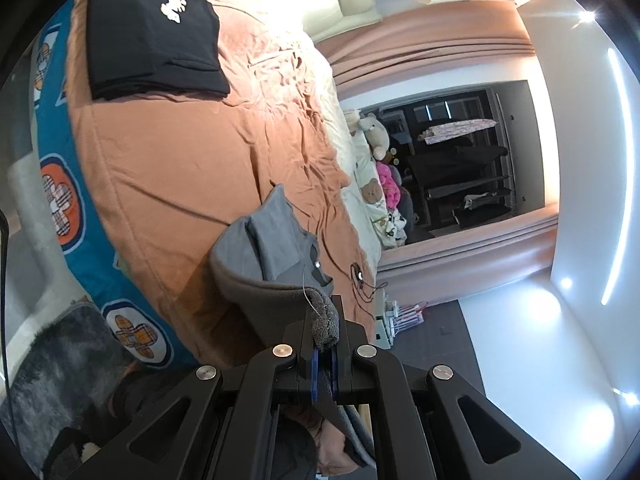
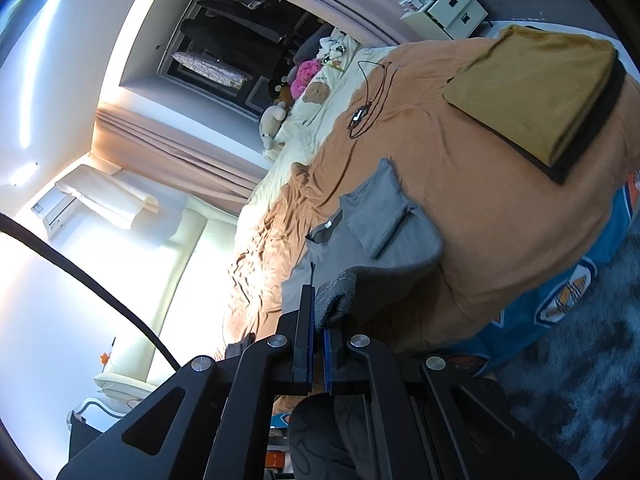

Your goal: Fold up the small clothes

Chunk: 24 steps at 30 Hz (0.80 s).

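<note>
Left wrist view: left gripper (image 1: 325, 320) clenched on the grey garment (image 1: 276, 248), hem bunched between the pads; sleeves folded inward, cloth lifted off the orange bedspread (image 1: 168, 152) just ahead. Right gripper (image 2: 320, 312) likewise pinches the garment's rolled hem. Fabric below both jaws is hidden by the frames.

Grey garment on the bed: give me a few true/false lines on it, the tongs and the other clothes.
1. Both tongs are shut on the grey garment. True: left tongs, right tongs.
2. The grey garment lies fully flat. False: its near edge is lifted by the tongs.
3. A folded black garment lies on the orange bedcover. True.
4. The folded mustard garment is on the floor. False: it lies on the bedcover.
5. The left tongs are open and empty. False: they pinch grey fabric.
</note>
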{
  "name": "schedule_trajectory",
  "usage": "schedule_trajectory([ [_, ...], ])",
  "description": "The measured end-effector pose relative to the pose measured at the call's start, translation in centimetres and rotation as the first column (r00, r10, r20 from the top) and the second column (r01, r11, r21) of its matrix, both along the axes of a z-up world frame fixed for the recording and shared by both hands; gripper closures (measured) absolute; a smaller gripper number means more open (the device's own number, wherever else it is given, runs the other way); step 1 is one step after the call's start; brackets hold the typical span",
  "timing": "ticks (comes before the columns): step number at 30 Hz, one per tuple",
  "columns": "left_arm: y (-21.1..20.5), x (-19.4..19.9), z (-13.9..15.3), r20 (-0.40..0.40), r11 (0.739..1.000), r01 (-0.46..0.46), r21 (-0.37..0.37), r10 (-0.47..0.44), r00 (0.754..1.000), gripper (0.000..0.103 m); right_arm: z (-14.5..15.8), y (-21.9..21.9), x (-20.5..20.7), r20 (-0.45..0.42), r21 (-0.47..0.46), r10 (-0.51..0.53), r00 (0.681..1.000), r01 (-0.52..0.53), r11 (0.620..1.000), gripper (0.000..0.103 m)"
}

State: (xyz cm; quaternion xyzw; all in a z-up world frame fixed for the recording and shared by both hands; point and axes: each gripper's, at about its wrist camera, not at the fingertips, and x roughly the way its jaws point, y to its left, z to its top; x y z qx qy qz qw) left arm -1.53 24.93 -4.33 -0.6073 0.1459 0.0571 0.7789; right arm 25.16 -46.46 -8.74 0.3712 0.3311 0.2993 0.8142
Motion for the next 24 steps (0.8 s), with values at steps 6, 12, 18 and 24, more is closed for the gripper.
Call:
schedule_trajectory([
  [6, 1.3, 4.5, 1.3, -0.012, 1.0, 0.005, 0.03, -0.005, 1.0, 0.1, 1.3, 2.1, 4.8, -0.001, -0.019, 0.007, 1.0, -0.007, 1.0, 0.103],
  [12, 2.8, 10.3, 2.7, -0.022, 0.997, 0.02, 0.069, -0.019, 1.0, 0.1, 2.1, 4.1, 9.4, 0.006, -0.034, 0.006, 1.0, -0.006, 0.999, 0.103],
  [18, 4.1, 15.8, 2.9, -0.055, 0.994, 0.033, 0.106, -0.027, 0.998, 0.1, 2.5, 6.5, 13.8, 0.004, -0.077, 0.014, 1.0, -0.014, 0.997, 0.103],
  [24, 5.6, 20.6, 1.7, -0.122, 0.992, 0.042, 0.12, -0.027, 0.992, 0.1, 2.5, 9.1, 18.4, -0.017, -0.125, 0.026, 1.0, -0.027, 0.992, 0.103],
])
